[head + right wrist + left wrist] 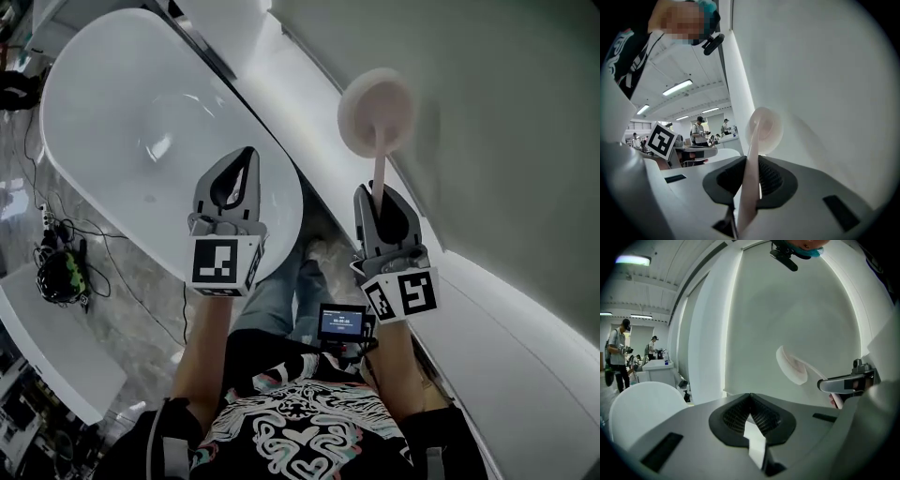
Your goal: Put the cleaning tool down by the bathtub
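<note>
The cleaning tool (377, 111) is a pale pink brush with a round head and a long handle. My right gripper (379, 192) is shut on the handle, and the round head (765, 130) stands up beyond the jaws against the wall. In the left gripper view the cleaning tool (791, 365) shows at the right. My left gripper (239, 161) hangs over the white oval bathtub (112, 103) near its right rim, shut with nothing in it. Its jaws meet in the left gripper view (750, 397).
A white ledge (525, 337) runs along the grey wall (506, 112) to the right of the tub. Cables and a dark bundle (58, 267) lie on the marble floor at the left. People (618, 355) stand in the far room.
</note>
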